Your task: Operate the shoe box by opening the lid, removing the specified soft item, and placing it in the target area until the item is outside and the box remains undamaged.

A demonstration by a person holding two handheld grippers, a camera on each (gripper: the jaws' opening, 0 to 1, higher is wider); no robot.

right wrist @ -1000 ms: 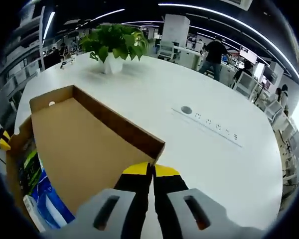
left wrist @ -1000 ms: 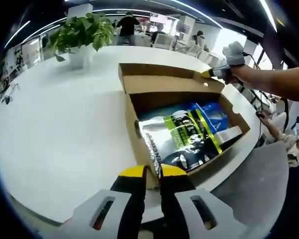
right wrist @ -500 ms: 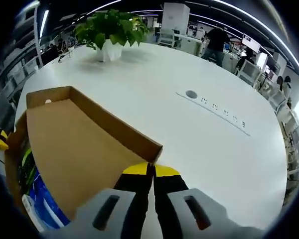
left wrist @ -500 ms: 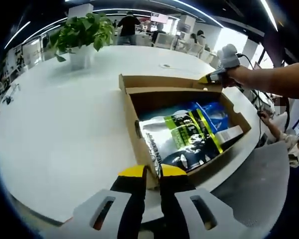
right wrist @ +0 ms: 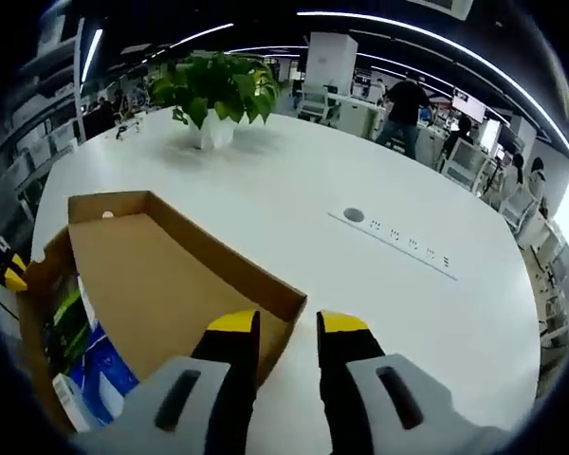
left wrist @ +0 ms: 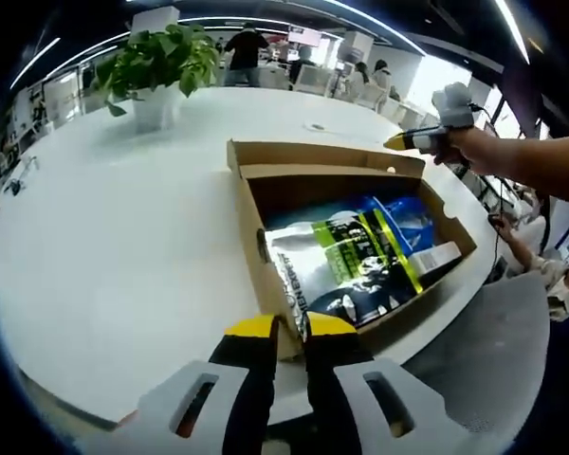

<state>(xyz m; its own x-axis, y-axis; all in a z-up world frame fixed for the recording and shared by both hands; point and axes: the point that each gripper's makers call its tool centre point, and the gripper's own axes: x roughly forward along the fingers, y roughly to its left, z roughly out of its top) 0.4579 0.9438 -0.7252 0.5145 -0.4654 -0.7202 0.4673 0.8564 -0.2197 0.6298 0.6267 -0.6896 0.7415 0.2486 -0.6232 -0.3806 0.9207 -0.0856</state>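
The brown shoe box [left wrist: 266, 275] stands open on the white table, its lid [left wrist: 313, 156] folded back at the far side. Inside lie a green, black and white soft pouch [left wrist: 351, 265] and a blue bag [left wrist: 403, 213]. My left gripper [left wrist: 289, 327] is shut on the box's near wall. My right gripper [right wrist: 289, 322] is open, its jaws either side of the lid's corner [right wrist: 299, 301] without pinching it. In the left gripper view the right gripper [left wrist: 422, 140] hovers by the lid's far right corner. The pouch [right wrist: 71, 322] peeks out beside the lid [right wrist: 161, 294].
A potted plant [left wrist: 156, 62] [right wrist: 213, 90] stands at the far side of the round white table [left wrist: 104, 237]. A socket strip [right wrist: 398, 242] is set into the tabletop. The table's edge runs close behind the box, where a seated person [left wrist: 541, 265] is. People stand far back.
My right gripper has gone from shut on the lid's edge to open, letting the lid go. The left gripper and the box have stayed put.
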